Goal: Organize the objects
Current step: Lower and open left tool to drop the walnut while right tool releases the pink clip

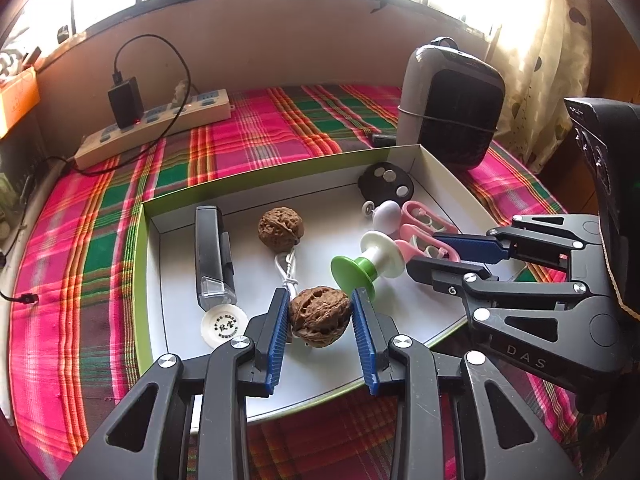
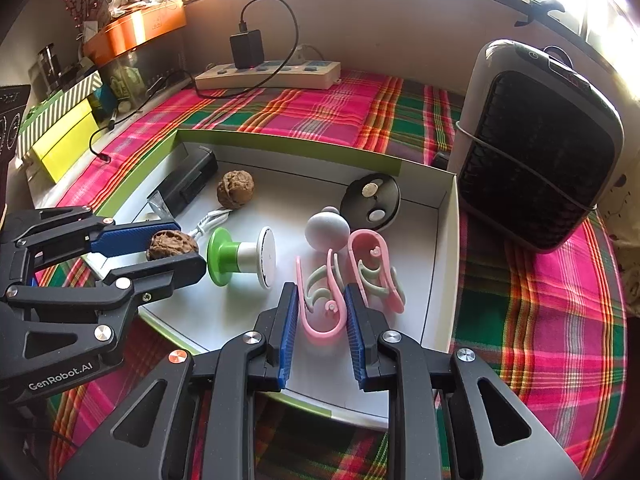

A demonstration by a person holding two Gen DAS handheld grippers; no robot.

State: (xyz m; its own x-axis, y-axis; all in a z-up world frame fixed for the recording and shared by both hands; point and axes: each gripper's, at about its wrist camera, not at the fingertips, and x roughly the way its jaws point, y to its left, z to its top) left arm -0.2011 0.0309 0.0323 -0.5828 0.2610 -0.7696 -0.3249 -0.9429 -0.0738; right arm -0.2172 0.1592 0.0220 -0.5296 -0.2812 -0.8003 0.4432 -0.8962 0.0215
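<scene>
A shallow white box with green sides lies on a plaid cloth. My left gripper is shut on a brown walnut low over the box floor. My right gripper has its blue pads against both sides of a pink clip. A second pink clip lies just right of it. A second walnut lies farther back.
Also in the box are a green and white spool, a black device, a white cable, a white egg shape, a round black disc and a white cap. A heater and power strip stand behind.
</scene>
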